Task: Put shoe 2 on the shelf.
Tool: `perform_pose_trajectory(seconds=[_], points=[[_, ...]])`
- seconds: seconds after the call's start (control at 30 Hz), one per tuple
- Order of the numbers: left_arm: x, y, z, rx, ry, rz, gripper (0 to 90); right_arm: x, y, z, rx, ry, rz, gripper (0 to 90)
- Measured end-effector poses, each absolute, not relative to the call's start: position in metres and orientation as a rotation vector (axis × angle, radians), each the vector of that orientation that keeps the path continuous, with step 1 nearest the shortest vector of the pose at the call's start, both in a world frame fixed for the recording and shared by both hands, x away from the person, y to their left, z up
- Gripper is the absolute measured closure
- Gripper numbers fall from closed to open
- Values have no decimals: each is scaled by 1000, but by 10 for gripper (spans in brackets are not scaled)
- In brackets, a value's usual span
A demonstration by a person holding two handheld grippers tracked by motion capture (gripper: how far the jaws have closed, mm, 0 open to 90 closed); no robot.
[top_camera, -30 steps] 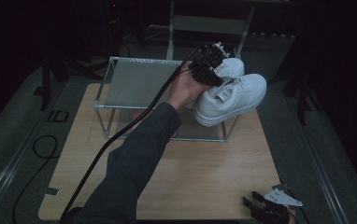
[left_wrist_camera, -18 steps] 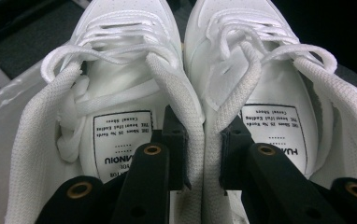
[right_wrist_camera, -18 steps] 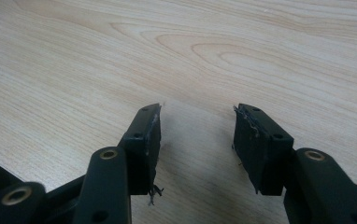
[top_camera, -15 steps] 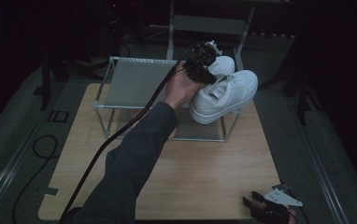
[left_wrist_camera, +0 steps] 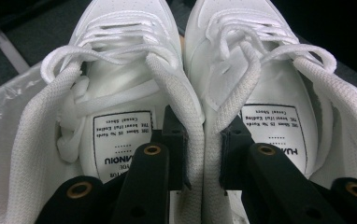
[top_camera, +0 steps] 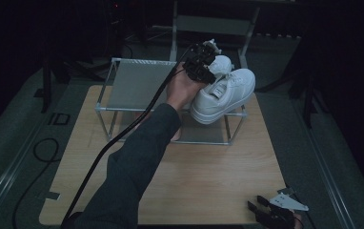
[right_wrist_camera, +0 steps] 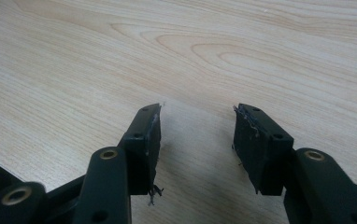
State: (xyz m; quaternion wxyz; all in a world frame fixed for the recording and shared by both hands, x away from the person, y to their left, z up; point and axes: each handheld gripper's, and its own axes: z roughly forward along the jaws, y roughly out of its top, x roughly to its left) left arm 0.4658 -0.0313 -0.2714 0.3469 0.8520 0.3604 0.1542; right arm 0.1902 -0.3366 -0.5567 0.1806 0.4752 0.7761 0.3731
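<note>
At the left of the high view a metal-framed rack (top_camera: 137,86) stands on the wooden table (top_camera: 208,176), its grey shelf bare on that side. Moving right, the person's left hand (top_camera: 180,90) reaches over the shelf with the left gripper (top_camera: 203,64), which is clenched on a pair of white sneakers (top_camera: 225,93) sitting at the right end of the rack, the nearer shoe tilted and its toe jutting past the frame's right edge. The left gripper view makes the hold clear: one jaw is inside each shoe, and the two inner collars (left_wrist_camera: 200,126) are pinched together between the pads. That looks like a sound place to grip, since the padded knit collars are soft and compress, giving the pads some bite, while the smooth uppers would likely be slippery. The shoes should be light but bulky, and because they hang from their heels the toes may swing or sag, so one could slide out if the squeeze eases. Far right, at the near edge of the table, the right gripper (top_camera: 278,214) rests low over bare wood, its jaws spread apart with nothing between them.
</note>
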Motion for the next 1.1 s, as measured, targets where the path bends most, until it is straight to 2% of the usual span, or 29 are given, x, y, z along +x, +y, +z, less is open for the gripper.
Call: perform_pose_trajectory(seconds=[1.1], points=[[475,-18,-278,2160,1081,441,767,191,-337,-557,1343,2189,1053,510]])
